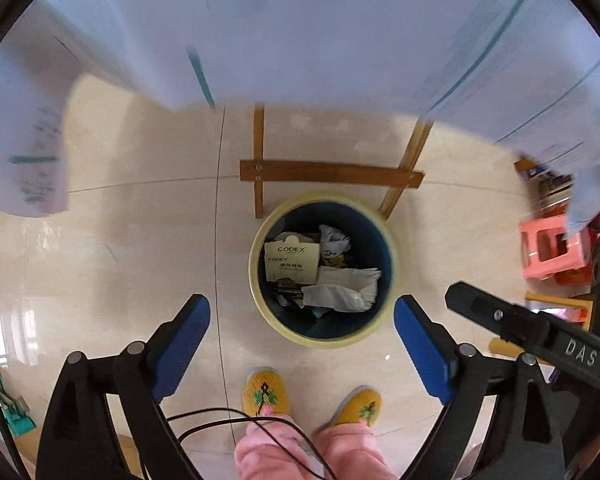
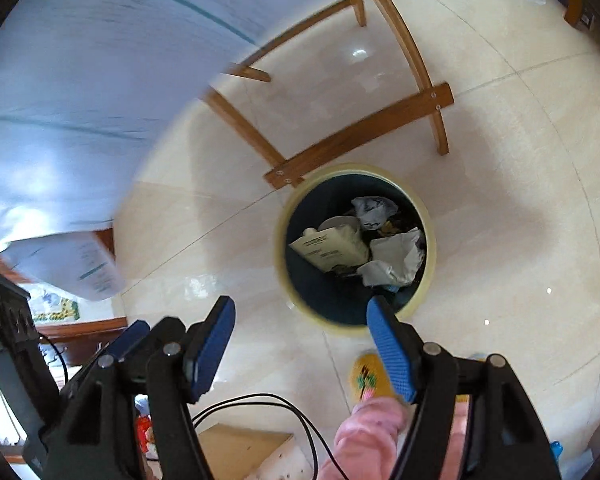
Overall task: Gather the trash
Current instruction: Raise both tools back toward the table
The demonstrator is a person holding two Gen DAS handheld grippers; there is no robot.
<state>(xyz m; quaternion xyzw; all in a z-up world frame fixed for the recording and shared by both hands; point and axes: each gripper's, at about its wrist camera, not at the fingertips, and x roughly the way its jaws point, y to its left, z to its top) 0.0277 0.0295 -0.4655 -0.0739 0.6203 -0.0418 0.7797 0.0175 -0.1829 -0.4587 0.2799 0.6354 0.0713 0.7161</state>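
A round bin with a yellow rim (image 1: 260, 300) and dark blue inside stands on the floor below both grippers; it also shows in the right wrist view (image 2: 430, 264). It holds crumpled white paper (image 1: 344, 288) (image 2: 392, 260) and a cream CODEX card (image 1: 290, 260) (image 2: 330, 246). My left gripper (image 1: 302, 320) is open and empty above the bin's near rim. My right gripper (image 2: 300, 320) is open and empty, just left of the bin. The right gripper's black body (image 1: 532, 328) shows at the right of the left wrist view.
A white tablecloth (image 1: 300, 20) (image 2: 80, 80) hangs over a wooden table frame (image 1: 328, 172) (image 2: 364, 132) just beyond the bin. The person's yellow slippers (image 1: 266, 394) stand near the bin. A pink stool (image 1: 552, 252) is at right. A cardboard box (image 2: 240, 452) lies below.
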